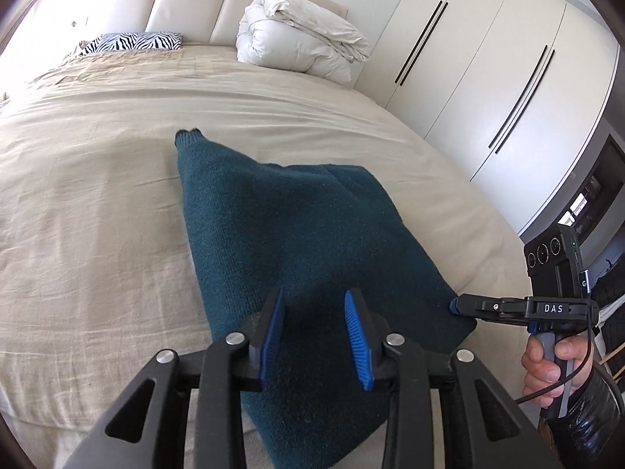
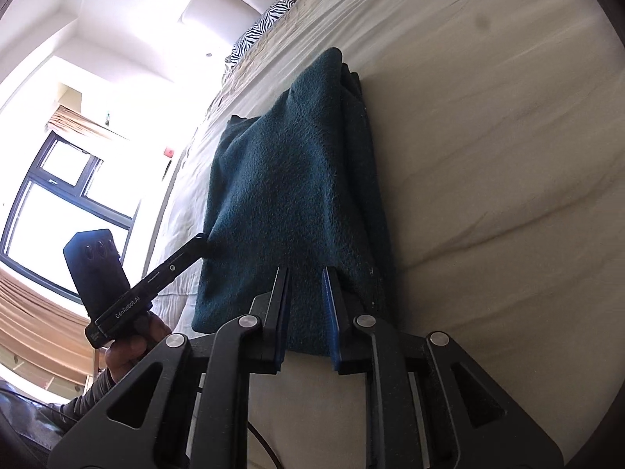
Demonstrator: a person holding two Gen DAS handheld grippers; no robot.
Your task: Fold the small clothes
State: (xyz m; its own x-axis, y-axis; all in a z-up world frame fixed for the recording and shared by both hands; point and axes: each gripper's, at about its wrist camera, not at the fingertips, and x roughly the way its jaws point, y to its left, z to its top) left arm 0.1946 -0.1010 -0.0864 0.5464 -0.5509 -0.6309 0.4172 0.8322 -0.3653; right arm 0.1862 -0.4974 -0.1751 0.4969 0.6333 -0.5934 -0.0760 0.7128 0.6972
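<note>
Sweater (image 1: 297, 234) lies folded beneath left claw (image 1: 314, 305), right claw (image 1: 453, 306) at its edge.

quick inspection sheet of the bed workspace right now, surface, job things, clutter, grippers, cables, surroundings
surface: bed with a beige cover, lightly wrinkled.
job's things: one dark teal sweater lying partly folded on the cover, a cuffed sleeve end pointing toward the headboard.
clutter: folded white duvet and a zebra-print pillow at the head of the bed.
grippers: left gripper open over the sweater's near part, pads not pressing it; right gripper at the sweater's right edge, jaws narrow, grip unclear.
cables: a black cable hangs from the right gripper's handle.
surroundings: padded headboard, white wardrobe doors, a window.
</note>
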